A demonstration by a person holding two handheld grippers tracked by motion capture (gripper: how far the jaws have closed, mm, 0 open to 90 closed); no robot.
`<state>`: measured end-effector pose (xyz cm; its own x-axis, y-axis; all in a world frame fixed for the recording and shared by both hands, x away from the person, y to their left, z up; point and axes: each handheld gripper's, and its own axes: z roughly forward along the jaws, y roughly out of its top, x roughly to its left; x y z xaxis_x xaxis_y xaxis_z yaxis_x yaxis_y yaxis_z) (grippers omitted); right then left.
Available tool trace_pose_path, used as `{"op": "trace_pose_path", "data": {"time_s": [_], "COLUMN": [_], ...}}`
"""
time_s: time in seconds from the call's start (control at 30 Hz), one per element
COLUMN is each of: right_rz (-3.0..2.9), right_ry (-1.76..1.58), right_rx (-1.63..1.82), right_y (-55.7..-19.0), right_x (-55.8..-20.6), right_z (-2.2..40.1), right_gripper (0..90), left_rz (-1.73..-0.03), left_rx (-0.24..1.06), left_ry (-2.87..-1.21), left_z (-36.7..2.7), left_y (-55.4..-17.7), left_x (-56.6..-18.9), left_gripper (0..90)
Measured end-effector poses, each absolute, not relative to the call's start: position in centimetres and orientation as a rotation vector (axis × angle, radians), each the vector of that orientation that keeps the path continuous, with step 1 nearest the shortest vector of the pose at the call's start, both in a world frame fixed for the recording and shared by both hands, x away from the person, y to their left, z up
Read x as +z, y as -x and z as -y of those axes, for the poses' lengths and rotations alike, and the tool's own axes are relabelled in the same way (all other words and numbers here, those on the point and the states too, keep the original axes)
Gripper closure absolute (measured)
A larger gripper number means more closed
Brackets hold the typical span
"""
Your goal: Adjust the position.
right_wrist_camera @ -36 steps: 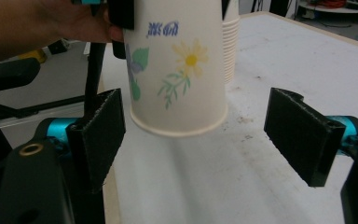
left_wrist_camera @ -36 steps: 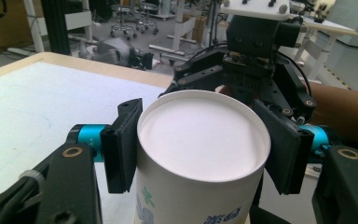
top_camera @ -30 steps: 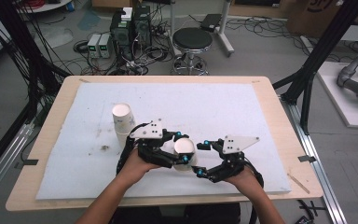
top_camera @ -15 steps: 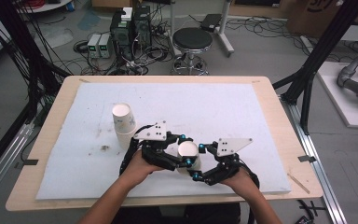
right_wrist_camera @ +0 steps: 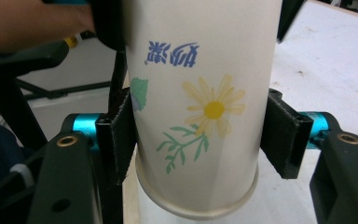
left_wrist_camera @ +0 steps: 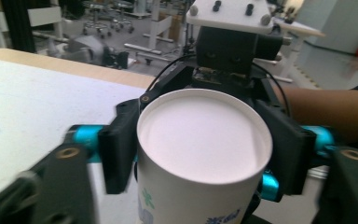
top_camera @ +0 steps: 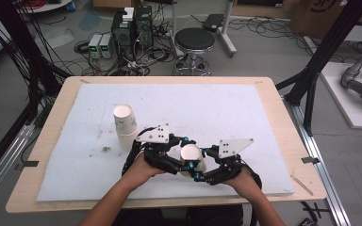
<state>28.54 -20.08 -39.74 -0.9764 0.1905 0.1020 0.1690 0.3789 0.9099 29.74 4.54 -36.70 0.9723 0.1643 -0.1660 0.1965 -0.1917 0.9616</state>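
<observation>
A white paper cup [top_camera: 190,154] with a daisy print [right_wrist_camera: 214,109] stands base up between both grippers near the mat's front edge. My right gripper [top_camera: 199,165] comes from the right and is shut on it; in the right gripper view both pads [right_wrist_camera: 284,135] press its sides, having just closed. My left gripper [top_camera: 181,156] comes from the left. Its jaws have just been opening and now stand open around the cup [left_wrist_camera: 203,140], pads [left_wrist_camera: 119,149] close beside the wall. Whether the rim rests on the mat I cannot tell.
A stack of upturned paper cups [top_camera: 125,123] stands just left of the left gripper. The white foam mat [top_camera: 245,113] covers the wooden table [top_camera: 283,108], with dark specks [top_camera: 106,149] at front left. A stool [top_camera: 194,42] and black frame posts [top_camera: 311,80] stand beyond.
The right jaws, wide apart before, have closed on the cup. The left jaws, which held the cup, have spread. Both hands have barely shifted.
</observation>
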Motion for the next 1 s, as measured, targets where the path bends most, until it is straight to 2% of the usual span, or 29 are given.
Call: {"op": "trace_pose_path", "data": {"time_s": [0.03,0.07,0.53,1.0], "right_rz": [-2.596,-2.604,-2.76,-2.887], "right_ry": [-0.327,-0.327,-0.197,-0.075], "right_rx": [1.69,1.667,1.313,0.992], "right_y": [-28.6,-28.6,-28.9,-29.2], "right_x": [-39.6,-39.4,-37.3,-35.3], "right_z": [20.1,20.1,19.6,17.7], "right_gripper": [35.9,35.9,35.8,35.7], "left_rz": [-0.286,-0.282,-0.244,-0.214], "left_rx": [-0.016,-0.006,-0.012,-0.04], "left_ry": [-1.792,-1.808,-1.917,-2.031], "left_z": [-4.5,-4.6,-5.7,-4.9], "left_y": [-29.7,-29.7,-29.7,-29.8], "left_x": [-36.6,-36.5,-35.9,-36.0], "left_gripper": [14.3,13.1,13.3,14.6]}}
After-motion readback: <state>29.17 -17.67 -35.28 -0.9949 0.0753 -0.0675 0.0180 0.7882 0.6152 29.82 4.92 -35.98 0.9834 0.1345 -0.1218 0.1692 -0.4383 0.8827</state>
